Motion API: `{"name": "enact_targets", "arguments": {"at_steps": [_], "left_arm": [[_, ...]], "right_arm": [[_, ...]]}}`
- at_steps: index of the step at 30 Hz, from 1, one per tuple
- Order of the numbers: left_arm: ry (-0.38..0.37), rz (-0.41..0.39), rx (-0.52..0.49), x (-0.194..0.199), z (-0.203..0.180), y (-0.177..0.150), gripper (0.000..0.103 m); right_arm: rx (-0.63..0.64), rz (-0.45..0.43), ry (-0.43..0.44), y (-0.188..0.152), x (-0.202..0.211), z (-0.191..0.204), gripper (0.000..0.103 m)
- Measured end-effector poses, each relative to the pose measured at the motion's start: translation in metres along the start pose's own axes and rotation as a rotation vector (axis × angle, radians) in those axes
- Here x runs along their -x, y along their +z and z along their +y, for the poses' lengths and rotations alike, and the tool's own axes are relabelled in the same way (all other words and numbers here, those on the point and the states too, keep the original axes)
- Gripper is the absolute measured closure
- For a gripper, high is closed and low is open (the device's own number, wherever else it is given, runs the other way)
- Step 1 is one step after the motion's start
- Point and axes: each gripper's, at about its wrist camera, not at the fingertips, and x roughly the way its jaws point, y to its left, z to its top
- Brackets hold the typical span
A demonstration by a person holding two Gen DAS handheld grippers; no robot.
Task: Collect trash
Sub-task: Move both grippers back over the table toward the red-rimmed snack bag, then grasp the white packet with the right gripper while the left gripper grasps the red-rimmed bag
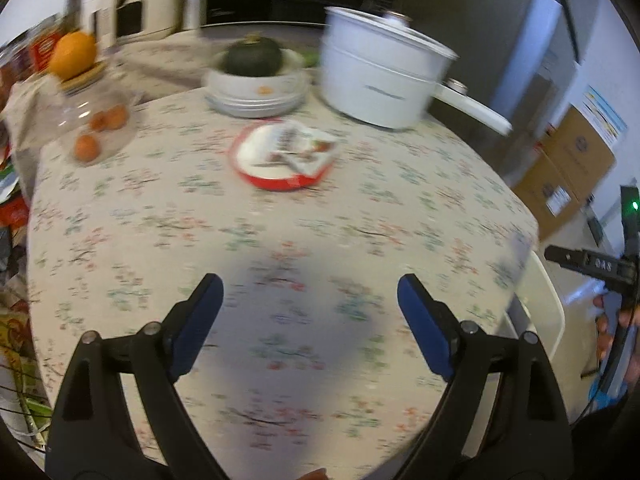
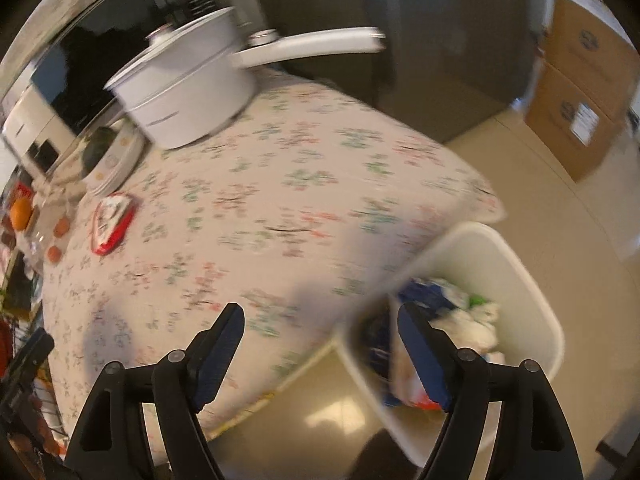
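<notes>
A white trash bin (image 2: 532, 300) stands on the floor at the table's corner, holding crumpled white, blue and orange wrappers (image 2: 464, 320). My right gripper (image 2: 320, 320) hovers open over the table edge beside the bin, nothing between its blue pads. My left gripper (image 1: 310, 292) is open above the flowered tablecloth (image 1: 280, 240), empty too. A red-rimmed plate (image 1: 276, 176) with torn wrappers (image 1: 304, 148) lies ahead of it, also seen small at the left as the red plate (image 2: 112, 220). The bin's rim (image 1: 548, 300) shows at the table's right edge.
A white lidded pot (image 1: 380, 76) with a long handle stands at the back right, a dark squash (image 1: 252, 58) in a white bowl beside it. An orange (image 1: 74, 54) and a clear jar sit at left. Cardboard boxes (image 2: 580, 92) stand on the floor. A hand (image 1: 612, 332) holds the other gripper.
</notes>
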Motion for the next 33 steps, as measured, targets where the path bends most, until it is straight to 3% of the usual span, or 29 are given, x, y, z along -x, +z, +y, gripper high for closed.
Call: {"name": "enact_targets", "arguments": {"at_steps": [5,10,15,24,27,30,33], "left_arm": [[0.050,0.003,0.091,-0.005,0.044,0.003,0.014],[0.127,-0.001,0.134,-0.014,0.076,0.011,0.014],[0.186,0.010,0.212,-0.014,0.101,0.020,0.014],[0.187,0.042,0.256,-0.019,0.114,0.021,0.014],[0.173,0.046,0.262,-0.021,0.113,0.023,0.014],[0.162,0.047,0.262,-0.022,0.110,0.024,0.014],[0.159,0.050,0.259,-0.024,0.108,0.024,0.014]], "right_arm": [[0.059,0.020,0.034,0.020,-0.024,0.055,0.022],[0.157,-0.025,0.066,0.043,-0.040,0.119,0.022],[0.204,-0.034,0.147,0.058,-0.068,0.177,0.022],[0.240,-0.039,0.203,0.081,-0.122,0.245,0.023],[0.246,-0.023,0.193,0.087,-0.138,0.257,0.031],[0.255,-0.003,0.182,0.089,-0.153,0.264,0.046],[0.268,0.014,0.190,0.089,-0.159,0.267,0.071]]}}
